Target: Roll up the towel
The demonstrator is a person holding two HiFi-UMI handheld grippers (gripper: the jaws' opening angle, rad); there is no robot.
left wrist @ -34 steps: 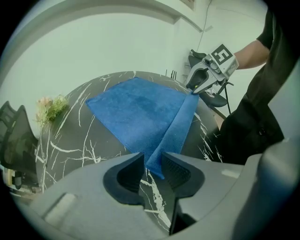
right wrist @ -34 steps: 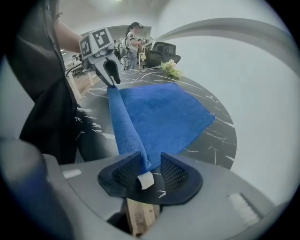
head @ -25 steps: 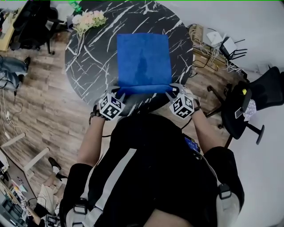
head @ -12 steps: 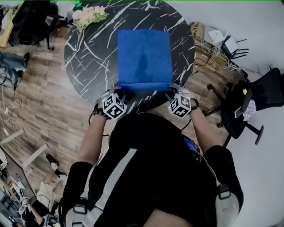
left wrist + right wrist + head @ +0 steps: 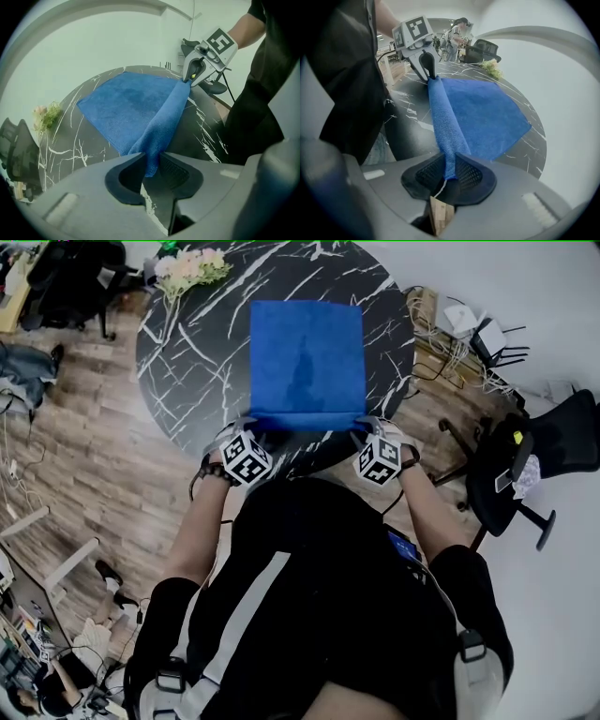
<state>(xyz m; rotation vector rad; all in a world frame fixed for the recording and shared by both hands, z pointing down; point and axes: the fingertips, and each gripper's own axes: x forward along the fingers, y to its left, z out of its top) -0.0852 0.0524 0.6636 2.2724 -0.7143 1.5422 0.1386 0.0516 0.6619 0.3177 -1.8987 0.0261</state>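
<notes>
Blue towel (image 5: 307, 357), flat on marble table (image 5: 187, 371); left gripper (image 5: 255, 428) and right gripper (image 5: 362, 426), jaws just tightened, pinch its near corners to start the roll.

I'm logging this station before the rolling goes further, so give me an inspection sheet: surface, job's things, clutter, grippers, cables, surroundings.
Surface: round black table with white veining.
Job's things: blue towel spread flat; its near edge is gathered into a narrow fold and held up between the grippers.
Clutter: bunch of flowers at the table's far left edge, apart from the towel.
Grippers: left gripper and right gripper are each shut on a near corner of the towel; their jaws have just been closing.
Cables: tangle of cables on the floor right of the table; none seen on the table.
Surroundings: wooden floor; black office chair at right.
</notes>
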